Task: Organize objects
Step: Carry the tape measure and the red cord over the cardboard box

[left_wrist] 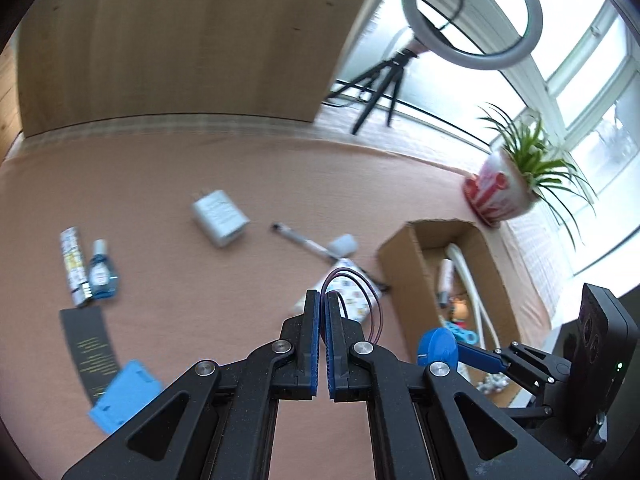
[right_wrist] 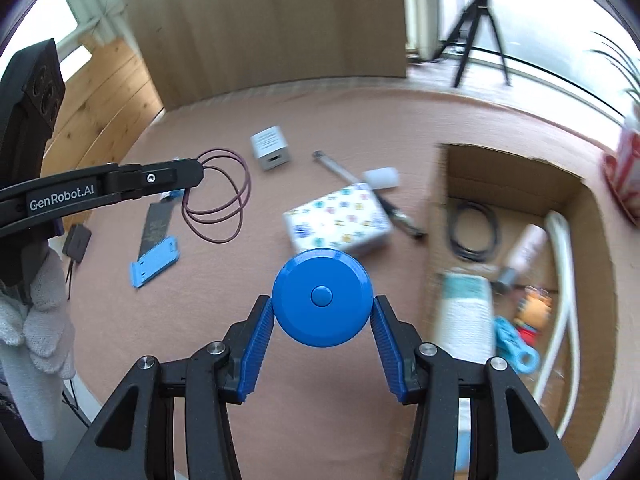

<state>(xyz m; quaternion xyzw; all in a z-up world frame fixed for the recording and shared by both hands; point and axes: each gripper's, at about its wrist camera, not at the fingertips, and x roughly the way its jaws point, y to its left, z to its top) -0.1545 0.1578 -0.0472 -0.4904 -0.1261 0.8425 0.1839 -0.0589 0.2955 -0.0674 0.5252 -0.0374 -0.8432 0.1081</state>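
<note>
Nearest to you, your right gripper [right_wrist: 322, 330] is clamped on the round blue tape measure [right_wrist: 322, 297], one pad on each side of its rim, and it hangs clear above the pink tabletop [right_wrist: 360, 120]. Your left gripper [left_wrist: 323, 304] has its tongs pressed together on a coil of thin purple wire [right_wrist: 218, 198], which dangles in loops from the tips. Both loads look bound for the open cardboard box [right_wrist: 448, 184] on your right, already holding a white hose, a black cable, blue scissors and other bits. Carry the tape measure over the near wall first and let go only once it is well inside, above a bare patch of the floor, since a round case may roll. Keep the wire lifted so its loops do not snag the patterned box [right_wrist: 338, 222] or the pen [right_wrist: 336, 168] beyond it. Farther off, the white charger [right_wrist: 271, 152] waits, with the blue stand [right_wrist: 154, 264] off to the left.
</note>
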